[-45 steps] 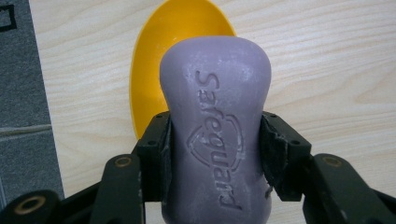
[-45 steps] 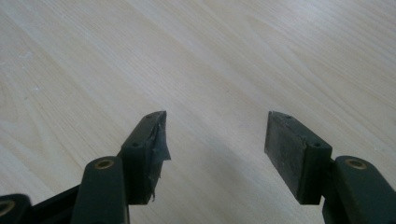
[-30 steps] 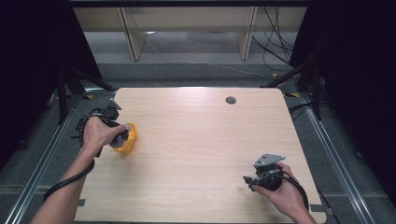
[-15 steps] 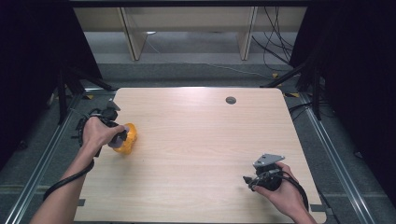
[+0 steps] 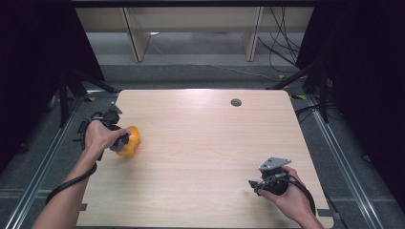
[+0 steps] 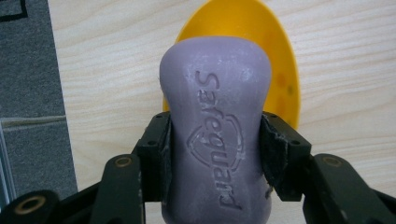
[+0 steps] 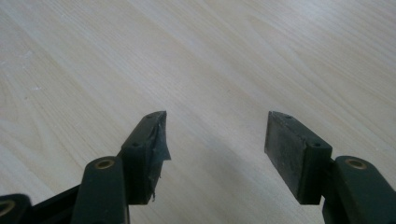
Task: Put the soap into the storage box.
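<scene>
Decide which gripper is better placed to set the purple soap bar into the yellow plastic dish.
Left. The left gripper already clamps the purple soap bar directly above the yellow plastic dish; the right gripper sits open across the wooden table.

The wooden table (image 5: 205, 157) lies bare across its middle and far side, giving open passage between the hands. Near its left edge the yellow soap dish (image 5: 131, 142) stands in the way, with the purple soap bar (image 6: 215, 135) clamped in the left gripper (image 6: 215, 154) over it. The right gripper (image 7: 215, 149), jaws apart, has bare wood ahead.
</scene>
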`<state>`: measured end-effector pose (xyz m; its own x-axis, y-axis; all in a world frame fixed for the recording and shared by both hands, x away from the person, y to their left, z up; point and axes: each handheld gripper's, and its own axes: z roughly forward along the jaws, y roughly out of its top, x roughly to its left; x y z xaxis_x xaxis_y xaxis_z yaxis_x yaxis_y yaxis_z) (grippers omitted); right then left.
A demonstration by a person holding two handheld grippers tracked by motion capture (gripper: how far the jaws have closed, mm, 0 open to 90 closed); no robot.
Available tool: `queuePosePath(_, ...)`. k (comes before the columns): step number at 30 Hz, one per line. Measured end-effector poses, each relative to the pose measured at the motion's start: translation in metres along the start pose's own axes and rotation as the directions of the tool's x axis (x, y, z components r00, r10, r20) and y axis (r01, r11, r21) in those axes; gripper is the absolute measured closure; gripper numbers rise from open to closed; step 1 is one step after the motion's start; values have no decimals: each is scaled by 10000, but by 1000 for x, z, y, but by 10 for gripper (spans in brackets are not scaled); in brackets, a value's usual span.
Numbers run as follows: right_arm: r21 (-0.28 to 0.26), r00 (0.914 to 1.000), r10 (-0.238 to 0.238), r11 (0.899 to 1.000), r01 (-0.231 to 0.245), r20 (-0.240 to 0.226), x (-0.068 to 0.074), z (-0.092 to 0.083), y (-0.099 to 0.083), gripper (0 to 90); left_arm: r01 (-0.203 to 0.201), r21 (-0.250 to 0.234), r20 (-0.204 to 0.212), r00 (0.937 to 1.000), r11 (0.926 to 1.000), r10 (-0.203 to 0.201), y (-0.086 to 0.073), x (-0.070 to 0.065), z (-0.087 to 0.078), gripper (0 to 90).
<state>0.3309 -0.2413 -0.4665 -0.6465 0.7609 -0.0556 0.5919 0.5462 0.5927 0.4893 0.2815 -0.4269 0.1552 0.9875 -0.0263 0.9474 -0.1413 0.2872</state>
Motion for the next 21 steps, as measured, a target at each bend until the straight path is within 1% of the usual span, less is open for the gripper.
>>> queuePosePath(2,-7,10000,-44,10000,44,3,0,0,0,396,57,-21,-9,10000,10000,-57,0,0,1,489)
queuePosePath(5,0,10000,-34,10000,34,3,0,0,0,396,38,28,-47,10000,10000,-38,0,1,3,490)
queuePosePath(7,3,10000,-44,10000,44,-2,0,0,0,396,135,-37,-35,9999,9999,-135,0,2,4,489)
queuePosePath(8,5,10000,-52,10000,52,1,0,0,0,396,56,-20,-27,10000,10000,-57,0,2,4,490)
queuePosePath(11,2,10000,-44,10000,44,7,0,0,0,396,27,-54,-80,10000,10000,-28,1,2,4,489)
queuePosePath(13,28,10000,-20,10000,20,-13,0,0,0,396,-4,25,-80,10000,10000,4,2,2,4,489)
queuePosePath(16,7,10000,-45,10000,45,-5,0,0,0,396,79,-141,-72,9999,9999,-80,1,1,6,489)
queuePosePath(18,56,10000,-14,10000,14,-25,0,0,0,396,17,-173,-94,10000,9998,-19,1,0,6,489)
queuePosePath(21,60,10000,-32,10000,32,-35,0,0,0,396,55,-298,-61,10000,9995,-57,2,-1,7,489)
